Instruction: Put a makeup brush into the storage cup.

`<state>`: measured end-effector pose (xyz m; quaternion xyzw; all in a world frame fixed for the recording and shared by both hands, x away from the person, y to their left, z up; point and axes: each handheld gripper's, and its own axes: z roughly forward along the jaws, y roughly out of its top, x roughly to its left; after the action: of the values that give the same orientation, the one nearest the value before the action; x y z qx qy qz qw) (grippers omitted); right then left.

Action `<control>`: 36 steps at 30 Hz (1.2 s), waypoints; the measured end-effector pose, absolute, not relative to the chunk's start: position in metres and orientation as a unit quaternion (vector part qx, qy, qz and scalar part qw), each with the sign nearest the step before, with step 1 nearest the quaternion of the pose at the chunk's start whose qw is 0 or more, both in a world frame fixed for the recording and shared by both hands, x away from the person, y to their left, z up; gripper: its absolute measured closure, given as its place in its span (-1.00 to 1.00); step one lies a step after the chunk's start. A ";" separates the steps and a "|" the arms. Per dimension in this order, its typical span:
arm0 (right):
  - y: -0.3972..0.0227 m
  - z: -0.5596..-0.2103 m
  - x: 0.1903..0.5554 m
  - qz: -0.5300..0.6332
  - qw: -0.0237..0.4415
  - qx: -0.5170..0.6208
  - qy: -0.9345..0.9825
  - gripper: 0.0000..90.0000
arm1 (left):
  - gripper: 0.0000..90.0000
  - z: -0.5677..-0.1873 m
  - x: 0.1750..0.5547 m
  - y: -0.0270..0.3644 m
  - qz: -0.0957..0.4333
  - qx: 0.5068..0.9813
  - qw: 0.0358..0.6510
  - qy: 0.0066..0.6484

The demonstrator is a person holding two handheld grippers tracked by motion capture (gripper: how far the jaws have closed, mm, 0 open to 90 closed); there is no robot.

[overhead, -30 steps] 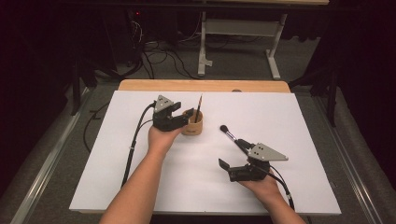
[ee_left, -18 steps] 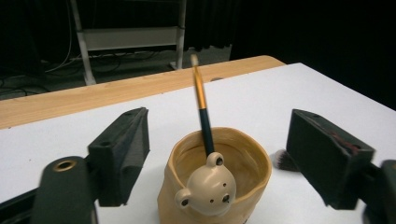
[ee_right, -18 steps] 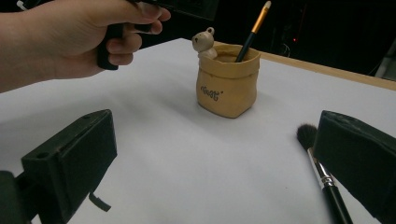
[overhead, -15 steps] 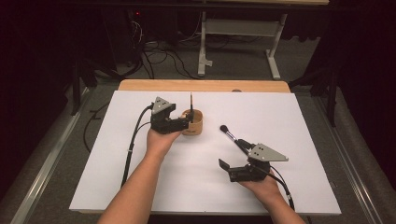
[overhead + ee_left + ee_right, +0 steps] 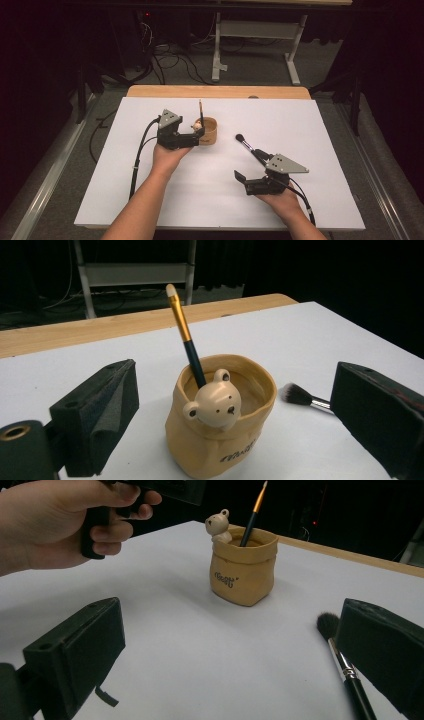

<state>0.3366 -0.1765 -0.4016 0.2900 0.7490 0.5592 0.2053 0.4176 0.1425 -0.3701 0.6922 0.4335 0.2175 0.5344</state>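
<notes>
A tan pot [image 5: 210, 132] with a small bear head [image 5: 215, 402] on its rim stands at the table's middle. A thin brush [image 5: 182, 330] with a gold ferrule leans inside it, free of any grip. My left gripper [image 5: 196, 135] sits just left of the pot. Its jaws have just been opening and now stand open on either side of the pot [image 5: 220, 445] without touching it. My right gripper [image 5: 248, 167] rests open at the front right. A black makeup brush [image 5: 247, 145] lies on the table by its right jaw, bristles [image 5: 327, 622] toward the pot [image 5: 242, 575].
A white board [image 5: 125, 190] covers the table, with a wooden strip [image 5: 220, 91] along its far edge. Beyond it the floor is dark, with cables and a metal stand [image 5: 250, 30]. Cables trail from both grippers toward the person.
The thin brush has gone from leaning right to nearly upright in the pot. The left gripper has opened its jaws and eased slightly back. The right gripper has not moved.
</notes>
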 end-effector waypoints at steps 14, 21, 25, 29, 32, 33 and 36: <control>-0.176 -0.402 0.336 0.557 0.205 0.292 0.750 -0.98 | -0.95 -0.375 0.397 0.141 0.218 0.700 0.533 0.423; -0.176 -0.402 0.336 0.555 0.205 0.291 0.752 -0.98 | -0.99 -0.379 0.385 0.144 0.212 0.699 0.536 0.425; -0.176 -0.402 0.335 0.555 0.204 0.293 0.752 -0.98 | -0.99 -0.381 0.377 0.146 0.212 0.700 0.537 0.421; -0.176 -0.403 0.336 0.554 0.205 0.290 0.753 -0.98 | -0.99 -0.384 0.370 0.148 0.208 0.702 0.539 0.417; -0.176 -0.403 0.335 0.552 0.206 0.291 0.754 -0.98 | -0.99 -0.386 0.364 0.150 0.204 0.703 0.542 0.413; -0.175 -0.403 0.335 0.553 0.206 0.291 0.753 -0.97 | -0.99 -0.387 0.362 0.151 0.202 0.704 0.543 0.411; -0.175 -0.403 0.334 0.553 0.206 0.290 0.753 -0.98 | -0.99 -0.390 0.355 0.154 0.196 0.707 0.544 0.407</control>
<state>0.3344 -0.1751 -0.4028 0.2902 0.7532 0.5533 0.2059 0.3546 0.1543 -0.3896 0.7072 0.4070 0.1964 0.5438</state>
